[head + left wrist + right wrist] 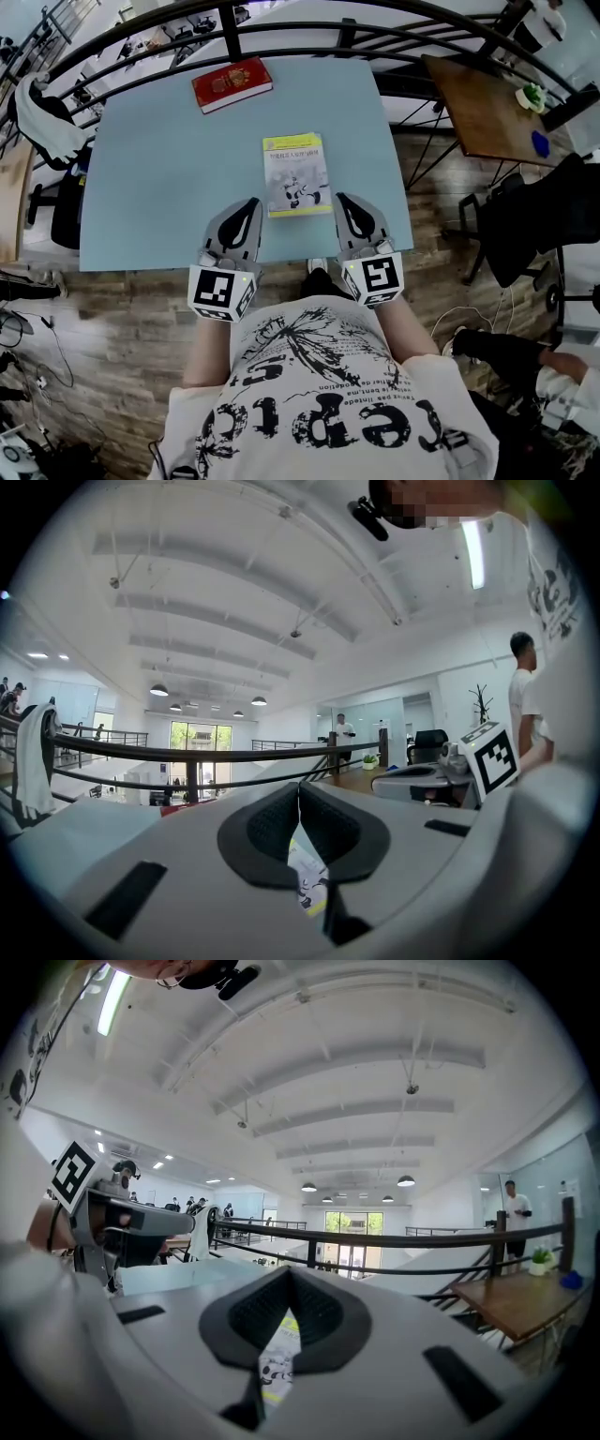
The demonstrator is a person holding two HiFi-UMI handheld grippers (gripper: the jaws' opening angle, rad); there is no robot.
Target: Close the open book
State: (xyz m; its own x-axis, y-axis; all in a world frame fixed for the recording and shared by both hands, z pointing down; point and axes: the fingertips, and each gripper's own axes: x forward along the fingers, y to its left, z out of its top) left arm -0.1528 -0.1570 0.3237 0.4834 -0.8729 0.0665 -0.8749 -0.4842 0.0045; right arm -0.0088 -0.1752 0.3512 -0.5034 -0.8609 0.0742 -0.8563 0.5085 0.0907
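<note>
Left gripper, right gripper pinched closed, empty; book likely thin, light, floppy; best taken at cover edge.

Bright, even daylight throughout. Beyond the right tool, far windows blow out white under round ceiling lamps. A strip light glares above the left tool. The worktop shows barely any shadow. Both tool views bow heavily, with black vignetted corners.
</note>
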